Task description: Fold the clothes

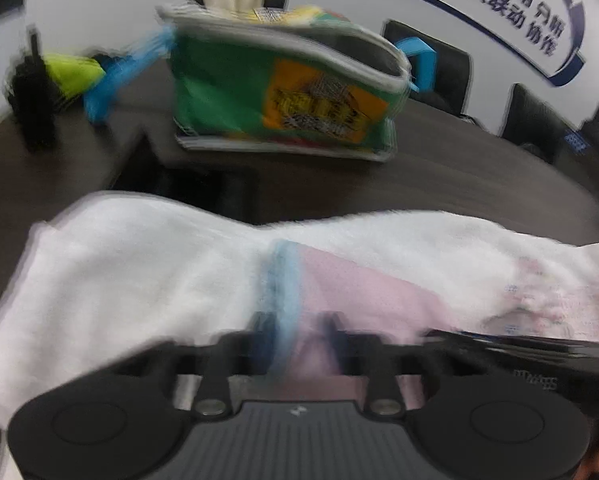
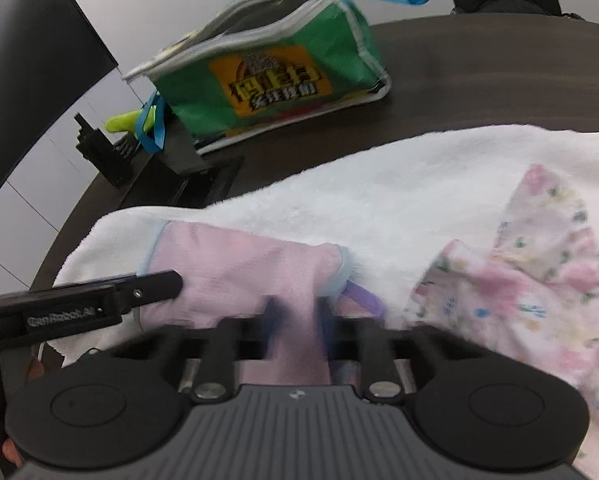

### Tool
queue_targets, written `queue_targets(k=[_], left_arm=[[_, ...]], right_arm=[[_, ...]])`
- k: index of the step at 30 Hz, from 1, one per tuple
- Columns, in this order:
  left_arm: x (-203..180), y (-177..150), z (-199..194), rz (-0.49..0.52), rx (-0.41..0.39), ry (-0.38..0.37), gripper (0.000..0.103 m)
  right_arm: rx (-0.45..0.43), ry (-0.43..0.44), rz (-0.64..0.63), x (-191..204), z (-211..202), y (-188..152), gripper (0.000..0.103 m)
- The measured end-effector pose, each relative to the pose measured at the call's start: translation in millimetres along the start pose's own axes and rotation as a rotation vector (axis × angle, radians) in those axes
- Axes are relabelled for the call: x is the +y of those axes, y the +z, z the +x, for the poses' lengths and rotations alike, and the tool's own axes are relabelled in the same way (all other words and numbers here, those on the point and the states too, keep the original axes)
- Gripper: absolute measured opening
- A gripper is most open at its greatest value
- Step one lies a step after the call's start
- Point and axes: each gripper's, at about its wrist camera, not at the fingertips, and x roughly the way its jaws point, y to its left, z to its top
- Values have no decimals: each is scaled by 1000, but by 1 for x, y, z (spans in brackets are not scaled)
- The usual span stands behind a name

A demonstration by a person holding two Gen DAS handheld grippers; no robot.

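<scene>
A pink mesh garment (image 1: 359, 292) with pale blue trim lies on a white fluffy towel (image 1: 119, 280) spread over the dark table (image 1: 459, 172). My left gripper (image 1: 299, 328) is shut on the garment's blue-trimmed edge, and pink cloth runs between its blurred fingers. In the right wrist view the same pink garment (image 2: 239, 264) sits on the towel (image 2: 379, 192). My right gripper (image 2: 295, 312) is shut on it near its right end. The left gripper's fingers (image 2: 155, 286) reach in from the left onto the garment's other end.
A pink floral garment (image 2: 519, 280) lies crumpled on the towel to the right. A green shopping bag (image 2: 267, 72) with blue handles stands behind on the table (image 2: 479, 72). A black device (image 2: 99, 152) and a table recess (image 2: 191, 188) are at the far left. Black chairs (image 1: 431, 60) line the wall.
</scene>
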Motion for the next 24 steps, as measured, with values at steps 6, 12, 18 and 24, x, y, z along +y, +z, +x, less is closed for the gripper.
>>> queue_targets(k=[6,12,18,24], left_arm=[[-30,-4,-77,84,-241,-107,1],[-82,-64,-240,144,-630,-306,1],[-99,-157,-339,110,-738,-413,1],[-125,-190,-315,208,-525,-292,5]], right_arm=[[-294,38,-188,51,-81,1,3],[-654,96,-451,112,-260,-59,2],[-730,172,-538,124,-395,-145,2],[-585,115,-377,82,-405,-179,3]])
